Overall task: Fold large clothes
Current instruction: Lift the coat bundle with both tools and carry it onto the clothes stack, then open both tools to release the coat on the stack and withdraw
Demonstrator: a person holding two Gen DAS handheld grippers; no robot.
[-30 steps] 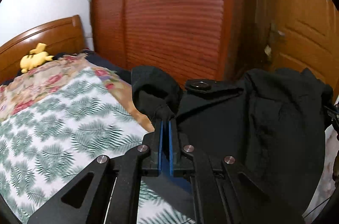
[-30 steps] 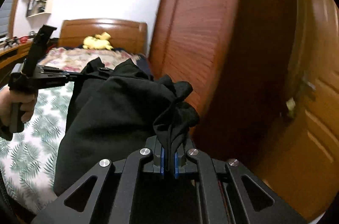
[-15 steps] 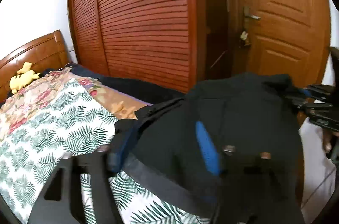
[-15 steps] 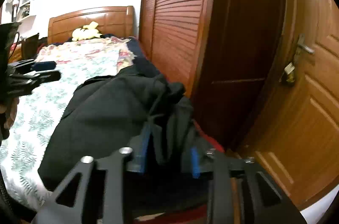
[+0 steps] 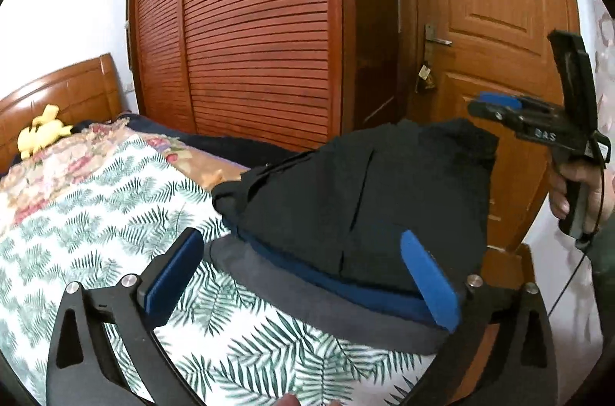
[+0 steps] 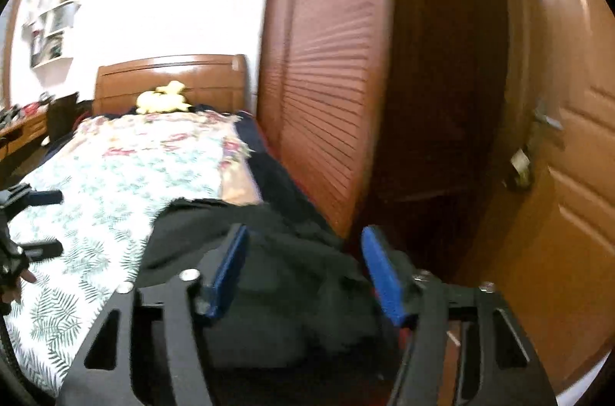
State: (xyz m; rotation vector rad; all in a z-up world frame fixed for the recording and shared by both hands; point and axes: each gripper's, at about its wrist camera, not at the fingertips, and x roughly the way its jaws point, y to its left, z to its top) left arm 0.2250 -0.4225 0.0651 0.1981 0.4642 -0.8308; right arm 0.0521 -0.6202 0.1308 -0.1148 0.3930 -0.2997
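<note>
A black garment (image 5: 346, 198) lies folded on top of a stack of a blue piece (image 5: 361, 292) and a grey piece (image 5: 307, 298) at the bed's foot corner; it shows in the right wrist view (image 6: 276, 252) too. My left gripper (image 5: 303, 267) is open and empty, jaws wide, just in front of the stack. My right gripper (image 6: 303, 264) is open and empty above the garment's right end. It also shows in the left wrist view (image 5: 496, 106), held up beside the door.
The bed has a fern-print cover (image 5: 96, 214) and a floral blanket (image 6: 161, 141). A yellow plush toy (image 5: 42, 133) sits by the wooden headboard (image 6: 169, 75). A louvred wardrobe (image 5: 246, 33) and a door (image 5: 496, 22) stand close along the bed's far side.
Both grippers were shut on the black garment, holding it up. They lowered it onto the stack, opened and let go, and have drawn back.
</note>
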